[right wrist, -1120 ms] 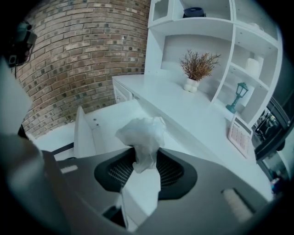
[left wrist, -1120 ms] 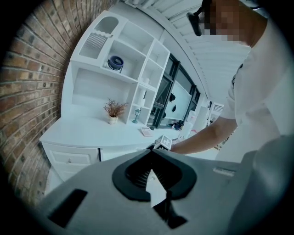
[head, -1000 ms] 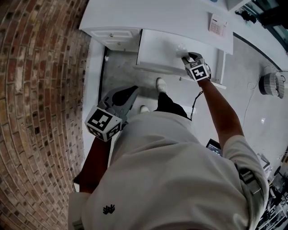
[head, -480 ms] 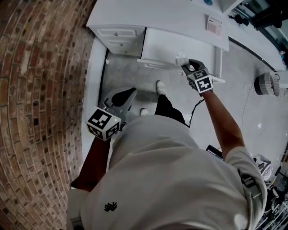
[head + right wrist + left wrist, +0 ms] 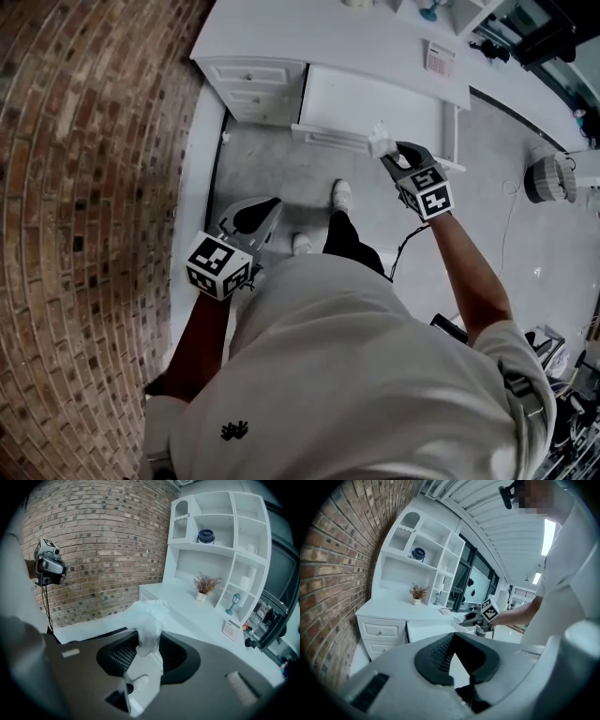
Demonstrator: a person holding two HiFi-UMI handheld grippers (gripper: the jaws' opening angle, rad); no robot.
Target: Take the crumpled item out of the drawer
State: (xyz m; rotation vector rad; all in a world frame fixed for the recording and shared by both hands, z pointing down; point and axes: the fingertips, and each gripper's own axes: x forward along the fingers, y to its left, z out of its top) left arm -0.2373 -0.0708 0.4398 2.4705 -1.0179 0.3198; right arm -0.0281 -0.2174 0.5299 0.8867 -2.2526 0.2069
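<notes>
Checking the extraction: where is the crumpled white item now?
Head view, upper right: the crumpled white item is pinched in the right gripper, over the front edge of the open drawer.

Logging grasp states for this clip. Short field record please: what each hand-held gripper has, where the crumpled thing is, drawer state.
right hand-held gripper: shut on the crumpled white tissue-like item
item place: held in the air by the front edge of the open white drawer, not lying in it
left hand-held gripper: jaws together, nothing between them, low beside the brick wall
drawer: pulled out from the white desk
</notes>
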